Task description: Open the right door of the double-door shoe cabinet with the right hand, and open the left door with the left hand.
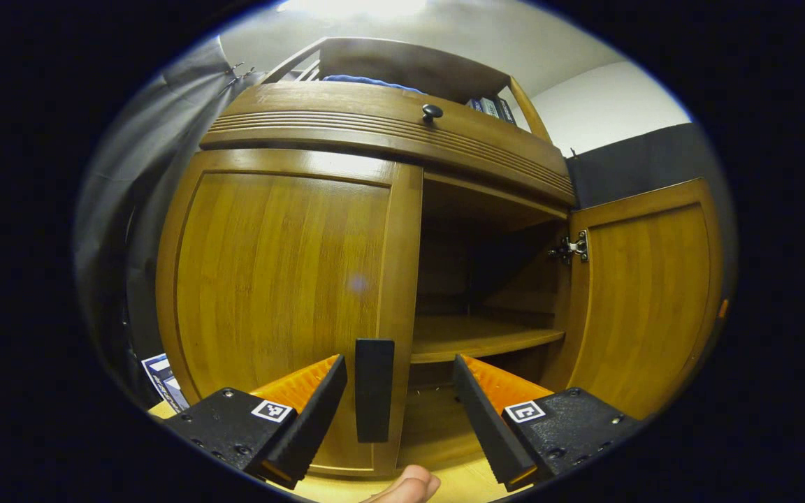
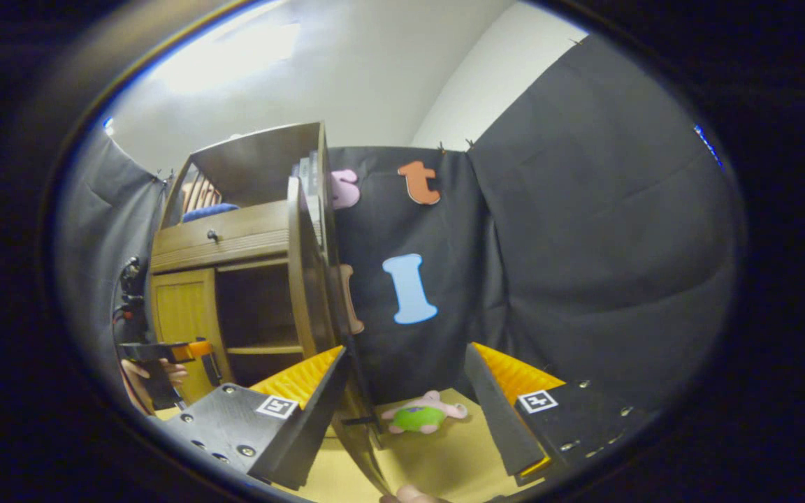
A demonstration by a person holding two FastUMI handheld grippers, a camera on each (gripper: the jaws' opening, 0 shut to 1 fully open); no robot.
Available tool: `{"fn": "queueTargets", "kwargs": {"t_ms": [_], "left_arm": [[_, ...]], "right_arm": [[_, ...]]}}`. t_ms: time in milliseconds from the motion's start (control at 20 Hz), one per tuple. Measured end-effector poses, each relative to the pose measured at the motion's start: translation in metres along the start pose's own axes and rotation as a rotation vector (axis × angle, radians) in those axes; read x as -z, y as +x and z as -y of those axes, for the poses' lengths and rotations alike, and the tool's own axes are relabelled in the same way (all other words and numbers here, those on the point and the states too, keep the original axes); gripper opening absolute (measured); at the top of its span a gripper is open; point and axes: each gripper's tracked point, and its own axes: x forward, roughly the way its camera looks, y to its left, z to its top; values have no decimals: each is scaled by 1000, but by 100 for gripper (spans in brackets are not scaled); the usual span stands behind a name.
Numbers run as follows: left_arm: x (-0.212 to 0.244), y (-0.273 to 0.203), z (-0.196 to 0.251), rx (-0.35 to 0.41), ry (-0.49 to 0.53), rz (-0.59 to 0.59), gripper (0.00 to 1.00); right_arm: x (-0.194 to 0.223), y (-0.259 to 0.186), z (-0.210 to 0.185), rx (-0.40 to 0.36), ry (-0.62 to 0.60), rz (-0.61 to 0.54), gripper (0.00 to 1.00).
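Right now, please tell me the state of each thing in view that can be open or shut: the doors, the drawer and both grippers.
Right door: swung open, hinge showing.
Left door: shut, its black handle between the open fingers.
Drawer: shut.
Left gripper: open, around the handle, not pressing.
Right gripper: open, holds nothing.

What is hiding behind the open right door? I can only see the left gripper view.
Observer: In the right gripper view, a pink and green soft toy lies on the yellow surface just past that door.
Operator: Where is the other gripper?
Observer: The right gripper is open, low beside the right door, and the door's bottom edge runs between its fingers.
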Motion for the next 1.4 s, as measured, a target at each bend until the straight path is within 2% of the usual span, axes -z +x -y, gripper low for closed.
{"fn": "queueTargets", "kwargs": {"t_ms": [100,300,350,550,650,850,1050,1400], "left_arm": [[6,8,-8,-30,15,6,89],[24,27,-15,-54,67,-15,79],[30,30,-21,-78,90,-31,69],[33,31,-24,-61,81,-49,32],[28,30,-22,-40,55,-24,33],[28,5,-20,-36,38,-62,33],[26,-22,-20,-13,33,-80,32],[20,-66,-21,98,36,-123,30]], "right_arm": [[-9,-8,-22,-40,-6,32,98],[-12,-12,-39,-18,-41,56,100],[-11,-11,-44,-15,-49,66,100],[12,-11,-72,-66,-77,17,98],[21,-8,-79,-71,-92,-15,99],[38,-5,-87,-72,-109,-85,99],[32,-8,-92,-76,-119,-92,99],[27,-17,-103,-83,-108,-98,99]]}}
